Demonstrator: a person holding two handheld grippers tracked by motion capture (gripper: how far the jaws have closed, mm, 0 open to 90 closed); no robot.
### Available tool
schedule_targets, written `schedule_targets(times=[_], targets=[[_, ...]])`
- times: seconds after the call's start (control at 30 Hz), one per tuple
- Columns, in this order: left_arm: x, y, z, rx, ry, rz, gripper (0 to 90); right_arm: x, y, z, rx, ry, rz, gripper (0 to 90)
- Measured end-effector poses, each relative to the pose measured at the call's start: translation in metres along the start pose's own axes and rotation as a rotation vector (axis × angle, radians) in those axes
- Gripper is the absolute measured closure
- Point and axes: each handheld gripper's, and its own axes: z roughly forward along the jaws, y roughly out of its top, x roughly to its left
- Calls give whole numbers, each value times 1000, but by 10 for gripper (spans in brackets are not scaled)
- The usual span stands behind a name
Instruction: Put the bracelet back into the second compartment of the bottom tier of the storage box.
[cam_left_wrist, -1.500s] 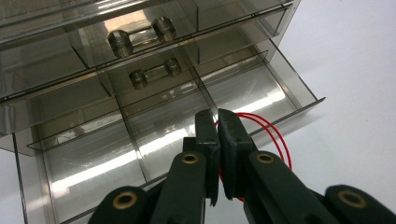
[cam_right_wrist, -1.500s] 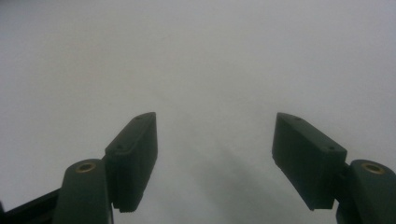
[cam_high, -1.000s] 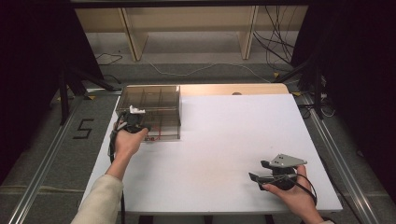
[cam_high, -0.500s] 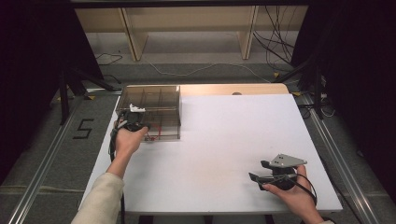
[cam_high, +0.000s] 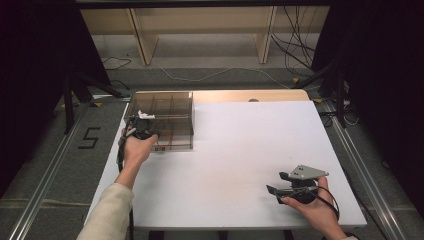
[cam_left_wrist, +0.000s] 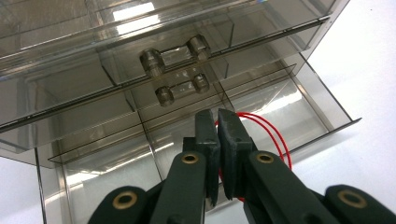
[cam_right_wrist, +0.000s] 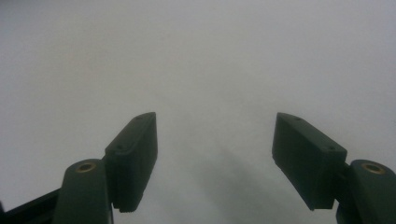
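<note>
Left gripper view: my left gripper jaws pressed together over open bottom drawer of clear organizer, far left on table. Red wire loop beside jaws; whether pinched, cannot tell. I judge loop light, springy; pinch strand. Right gripper spread, empty, near right.

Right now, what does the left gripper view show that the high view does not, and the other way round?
Left gripper view: the left gripper with jaws nearly closed over a red wire loop in the pulled-out bottom drawer.

High view: the right gripper open, resting on the white table, far from the box.

Both: the clear drawer box.
</note>
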Motion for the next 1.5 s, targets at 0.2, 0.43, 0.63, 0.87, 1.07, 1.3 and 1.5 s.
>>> schedule_targets(times=[0.2,0.43,0.63,0.87,1.07,1.3,1.5], targets=[[2,1,2,1,11,-5,872,0,0,0,3,-2,1,318],[3,1,4,1,16,-7,872,0,0,0,3,-2,1,318],[4,2,6,-1,23,-7,873,0,0,0,0,-1,1,318],[5,2,8,-4,32,-10,872,0,0,0,0,-1,0,318],[7,2,10,-5,37,-9,872,0,0,0,0,-1,0,318],[7,2,11,-8,44,-8,872,0,0,0,1,-1,-1,318],[7,2,14,-6,51,-2,872,0,0,0,4,-2,-1,318]])
